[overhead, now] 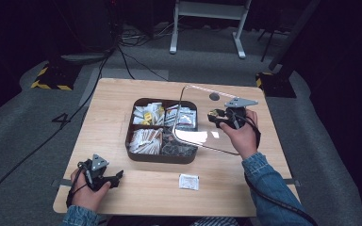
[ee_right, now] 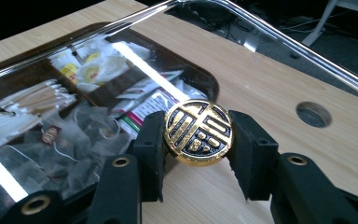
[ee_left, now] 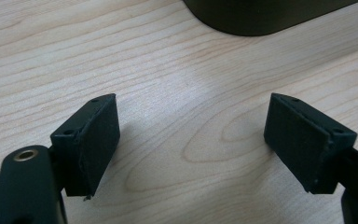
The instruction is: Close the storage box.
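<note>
Right hand-held gripper (ee_right: pixel 198 140) is clamped on the gold knob (ee_right: pixel 199 132) of the clear lid (overhead: pixel 195 120), one pad on each side of the knob. Lid is off the tray (overhead: pixel 162 157) and tilted: its far edge stands high over the tray's right half, its near edge sits low just past the tray's right rim. In the right gripper view the tray contents show through the lid: white packets, paper sticks, tea bags. Tray is dark, with compartments, and sits mid-worktop (overhead: pixel 122 94). Left hand-held gripper (overhead: pixel 104 178) is near the tray's front-left corner, low over the worktop, jaws wide with only bare wood between them; the left gripper view has the tray's dark corner (ee_left: pixel 265 16) at the top. One loose white sachet (overhead: pixel 189 181) lies flat on the worktop just in front of the tray, toward its right end, apart from both grippers. Round hole (overhead: pixel 214 96) in the worktop sits behind the tray's right corner.
</note>
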The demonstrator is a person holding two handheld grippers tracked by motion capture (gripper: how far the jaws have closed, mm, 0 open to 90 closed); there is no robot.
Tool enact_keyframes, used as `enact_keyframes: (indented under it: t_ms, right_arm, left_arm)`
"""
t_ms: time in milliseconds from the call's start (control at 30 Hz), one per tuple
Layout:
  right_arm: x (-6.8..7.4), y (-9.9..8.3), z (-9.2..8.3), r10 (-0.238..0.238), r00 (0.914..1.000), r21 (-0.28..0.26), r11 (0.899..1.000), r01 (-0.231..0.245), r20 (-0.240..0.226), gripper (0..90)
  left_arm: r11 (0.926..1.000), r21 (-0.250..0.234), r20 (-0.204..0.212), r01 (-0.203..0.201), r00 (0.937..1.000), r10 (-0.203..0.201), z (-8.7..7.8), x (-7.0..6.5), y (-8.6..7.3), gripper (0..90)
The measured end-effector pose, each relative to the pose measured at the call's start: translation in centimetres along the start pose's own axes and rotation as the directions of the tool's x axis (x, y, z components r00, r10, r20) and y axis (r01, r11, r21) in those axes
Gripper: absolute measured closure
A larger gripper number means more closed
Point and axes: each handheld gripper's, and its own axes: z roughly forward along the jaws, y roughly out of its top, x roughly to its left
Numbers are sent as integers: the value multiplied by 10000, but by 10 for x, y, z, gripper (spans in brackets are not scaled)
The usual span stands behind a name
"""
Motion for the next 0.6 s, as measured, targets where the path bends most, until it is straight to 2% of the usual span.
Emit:
enact_keyframes:
  t_ms: [267,433,600]
  right_arm:
    - [21,16,20,-37,9993,140,9999,43,-382,589]
    - [36,25,37,-87,9967,351,9993,116,-811,589]
    - [47,31,52,-189,9951,481,9986,237,-971,589]
  left_arm:
    - [10000,7,-2,-12,10000,12,0,0,0,187]
    - [10000,22,19,-18,10000,18,1,0,1,185]
    - [10000,40,60,-42,10000,42,4,-1,4,170]
